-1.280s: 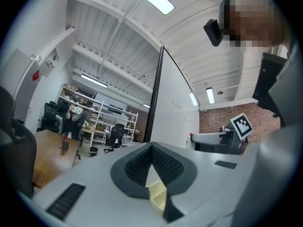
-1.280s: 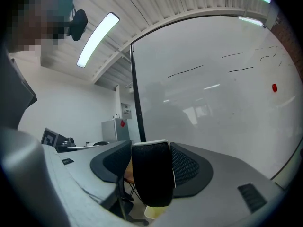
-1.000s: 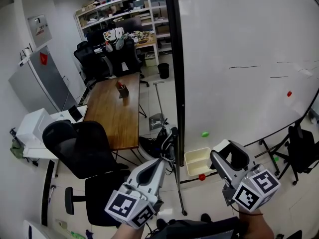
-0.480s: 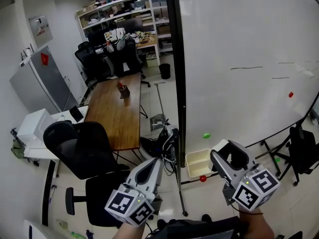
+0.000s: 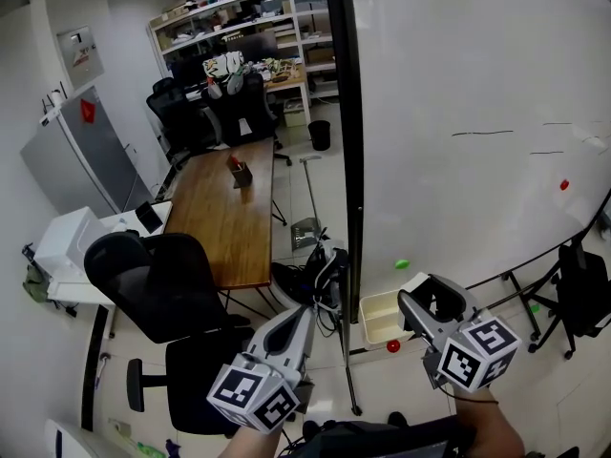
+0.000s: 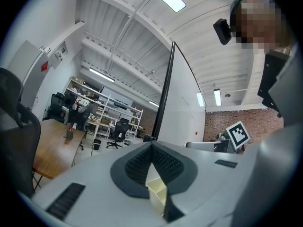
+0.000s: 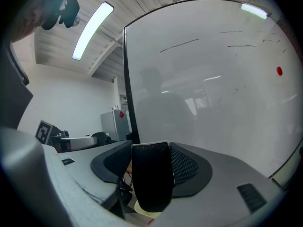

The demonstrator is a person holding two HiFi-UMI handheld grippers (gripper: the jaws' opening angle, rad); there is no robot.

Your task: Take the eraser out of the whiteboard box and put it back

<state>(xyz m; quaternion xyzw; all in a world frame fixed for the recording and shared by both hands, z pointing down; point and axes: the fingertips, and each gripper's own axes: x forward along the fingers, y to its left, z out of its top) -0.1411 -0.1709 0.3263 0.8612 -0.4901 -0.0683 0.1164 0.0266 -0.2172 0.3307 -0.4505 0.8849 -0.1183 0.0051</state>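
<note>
A black felt eraser with a white back sits between the pads of my right gripper, which is shut on it. In the head view the right gripper holds the eraser just right of the cream whiteboard box, above its rim. That box hangs at the bottom edge of the whiteboard, and part of it shows under the eraser. My left gripper is shut and holds nothing; its jaws meet at the tip, with the box seen beyond them.
A green magnet and a red magnet sit near the box. The whiteboard's black frame post stands between my grippers. A black office chair and a wooden table lie to the left, and cables lie on the floor by the post.
My right gripper has sunk and drifted a little left with the eraser, closer to the box. The left gripper has dropped slightly.
</note>
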